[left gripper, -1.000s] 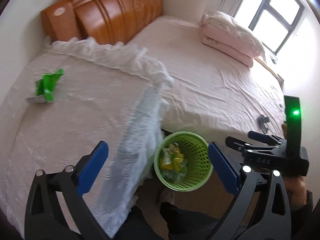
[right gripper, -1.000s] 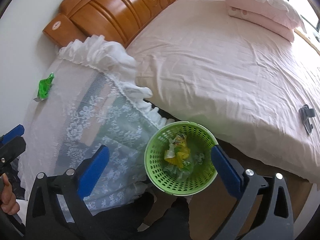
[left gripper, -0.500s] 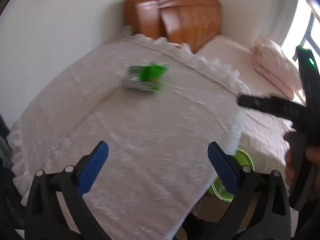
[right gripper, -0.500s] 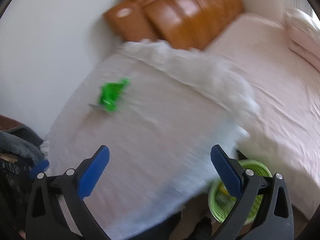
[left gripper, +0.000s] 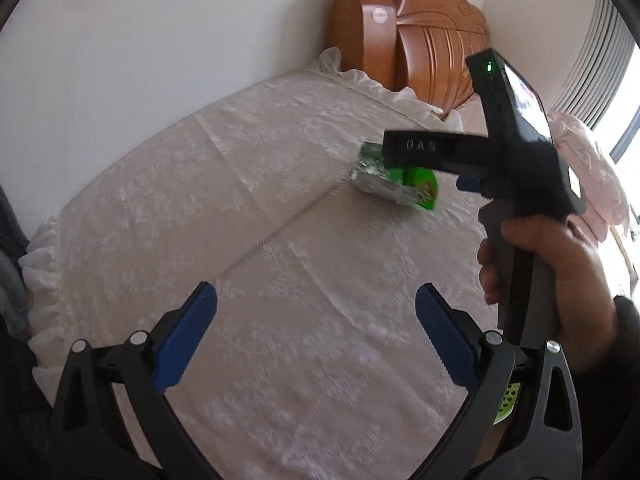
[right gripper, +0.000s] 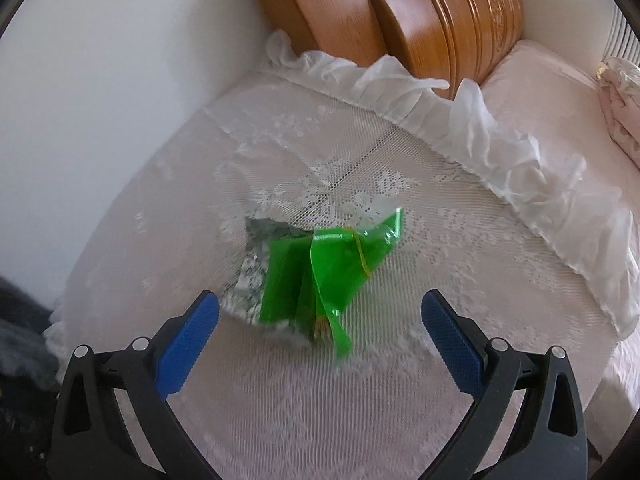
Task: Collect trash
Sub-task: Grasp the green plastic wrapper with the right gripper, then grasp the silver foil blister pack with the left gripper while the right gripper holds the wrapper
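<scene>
A crumpled green and silver wrapper (right gripper: 316,276) lies on a white lace cloth (right gripper: 400,400). My right gripper (right gripper: 320,336) is open and hangs right over the wrapper's near end, its blue pads either side and apart from it. In the left wrist view the wrapper (left gripper: 394,186) lies partly behind the right gripper's black body (left gripper: 520,168), which a hand holds. My left gripper (left gripper: 316,332) is open and empty, low over the cloth, well short of the wrapper.
A green basket (left gripper: 506,400) peeks out at the lower right behind the left gripper's finger. A wooden headboard (right gripper: 420,12) and white wall stand behind. A pink bed (right gripper: 540,92) lies to the right, past the cloth's ruffled edge.
Both grippers have swung left from the basket to the lace-covered surface. The right gripper has closed in on the green wrapper, which is now between its open fingers.
</scene>
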Demonstrator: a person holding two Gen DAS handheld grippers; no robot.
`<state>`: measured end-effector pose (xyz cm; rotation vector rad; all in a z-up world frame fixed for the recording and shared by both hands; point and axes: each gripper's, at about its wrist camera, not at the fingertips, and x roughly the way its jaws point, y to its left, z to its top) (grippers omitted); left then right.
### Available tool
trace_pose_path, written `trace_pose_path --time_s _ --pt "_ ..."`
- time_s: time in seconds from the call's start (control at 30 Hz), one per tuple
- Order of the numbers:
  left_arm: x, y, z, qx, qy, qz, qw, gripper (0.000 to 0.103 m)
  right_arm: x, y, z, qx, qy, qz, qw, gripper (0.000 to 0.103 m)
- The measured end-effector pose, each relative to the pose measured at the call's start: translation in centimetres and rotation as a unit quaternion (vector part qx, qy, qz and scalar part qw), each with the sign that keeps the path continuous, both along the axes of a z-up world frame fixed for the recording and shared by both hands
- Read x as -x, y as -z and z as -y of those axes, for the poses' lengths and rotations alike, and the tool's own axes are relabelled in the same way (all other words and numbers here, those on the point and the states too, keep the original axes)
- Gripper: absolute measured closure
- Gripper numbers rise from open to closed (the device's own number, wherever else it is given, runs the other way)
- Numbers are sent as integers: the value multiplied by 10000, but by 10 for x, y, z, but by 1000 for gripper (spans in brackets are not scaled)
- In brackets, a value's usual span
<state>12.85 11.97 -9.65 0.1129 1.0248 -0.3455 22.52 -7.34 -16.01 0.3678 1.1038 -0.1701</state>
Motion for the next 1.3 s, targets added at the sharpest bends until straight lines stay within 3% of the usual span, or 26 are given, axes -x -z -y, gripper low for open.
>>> trace_pose_path --time_s 0.13,0.23,0.27,0.57,0.67,0.77,0.87,0.97,1.1,1.2,1.3 --pt "-14 3 -2 25 43 3 10000 8 -10 11 -1 239 21 -136 9996 25" --pt "-21 6 -6 74 38 -56 10000 8 -11 17 2 34 -73 -148 9999 47" --pt "-22 7 -5 87 37 -73 9999 8 -11 18 3 -27 -113 -135 9998 49" --pt "-20 16 11 188 211 -141 9995 8 10 2 28 -603 -127 275 9977 49" --pt "-20 18 24 90 681 150 9975 8 24 -6 42 -710 -69 366 9968 49" --pt "-31 24 41 -111 1405 393 9892 8 47 -15 55 -779 -48 317 9964 49" --pt "-49 31 63 -368 2411 629 9678 8 72 -25 62 -742 -59 284 9968 49" --pt "-69 40 88 -639 3444 656 9344 8 101 -31 68 -677 6 247 9974 49" --pt "-92 53 123 -956 4631 519 8796 8 139 -34 73 -643 251 76 9976 49" --pt "-101 61 143 -1003 5280 253 8429 8 156 -36 72 -670 408 22 9969 49" --pt "-107 73 156 -1051 5686 41 8159 8 168 -36 73 -713 544 19 9960 48"
